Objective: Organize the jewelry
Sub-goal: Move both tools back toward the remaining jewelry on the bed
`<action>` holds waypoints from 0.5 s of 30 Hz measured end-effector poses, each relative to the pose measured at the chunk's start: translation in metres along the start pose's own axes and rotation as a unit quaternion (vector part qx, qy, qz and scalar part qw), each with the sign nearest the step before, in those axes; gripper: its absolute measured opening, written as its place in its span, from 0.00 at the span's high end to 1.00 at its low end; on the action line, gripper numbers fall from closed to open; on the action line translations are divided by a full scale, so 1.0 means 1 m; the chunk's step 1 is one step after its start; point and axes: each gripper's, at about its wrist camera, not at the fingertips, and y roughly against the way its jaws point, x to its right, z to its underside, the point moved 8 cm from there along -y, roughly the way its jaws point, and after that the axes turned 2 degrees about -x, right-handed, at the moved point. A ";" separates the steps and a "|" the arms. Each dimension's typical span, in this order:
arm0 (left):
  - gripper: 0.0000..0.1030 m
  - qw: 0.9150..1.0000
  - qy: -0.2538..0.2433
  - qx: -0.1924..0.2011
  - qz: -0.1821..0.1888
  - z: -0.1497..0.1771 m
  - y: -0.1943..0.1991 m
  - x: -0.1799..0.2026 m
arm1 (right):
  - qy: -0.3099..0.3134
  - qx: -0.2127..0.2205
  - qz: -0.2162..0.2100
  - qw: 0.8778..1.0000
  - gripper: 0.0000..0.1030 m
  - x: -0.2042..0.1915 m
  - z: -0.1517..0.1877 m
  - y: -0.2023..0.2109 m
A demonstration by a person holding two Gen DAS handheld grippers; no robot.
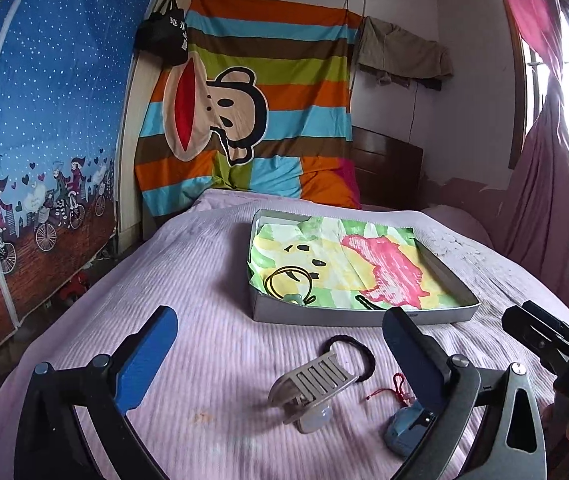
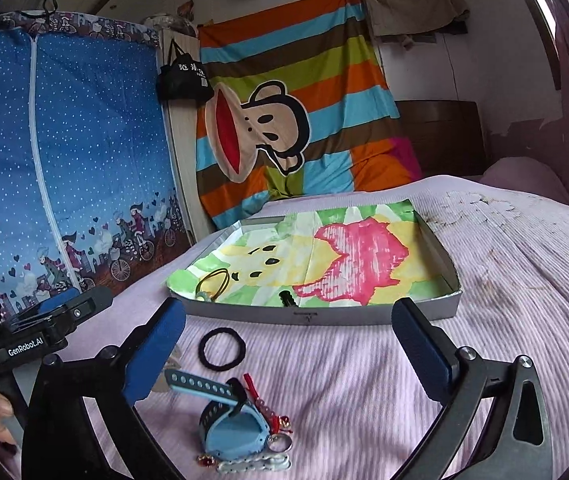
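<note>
While both grippers gape empty, a blue watch [image 2: 230,424] lies beside a black hair tie [image 2: 222,349]

Twin handheld rigs: each gripper, left [image 1: 280,354] and right [image 2: 290,348], pairs blue-padded fingers [image 1: 146,354] with black curved arms and silver pivot screws; white "GenRobot.AI" lettering marks the left unit's black body.

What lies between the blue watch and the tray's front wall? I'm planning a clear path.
In the right wrist view, a black hair tie lies on the bedspread between the blue watch and the tray.
</note>
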 end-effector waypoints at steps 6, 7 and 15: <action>0.00 0.999 -0.035 -0.003 -0.003 0.017 0.015 -0.001 | 0.024 -0.006 0.003 1.000 0.02 -0.006 0.022 0.020; 0.00 0.999 -0.039 -0.004 -0.003 0.021 0.018 -0.001 | 0.026 -0.009 0.003 1.000 0.02 -0.006 0.025 0.022; 0.00 0.999 -0.043 -0.032 -0.001 0.037 0.021 -0.008 | 0.044 -0.051 0.002 0.998 0.02 -0.008 0.053 0.018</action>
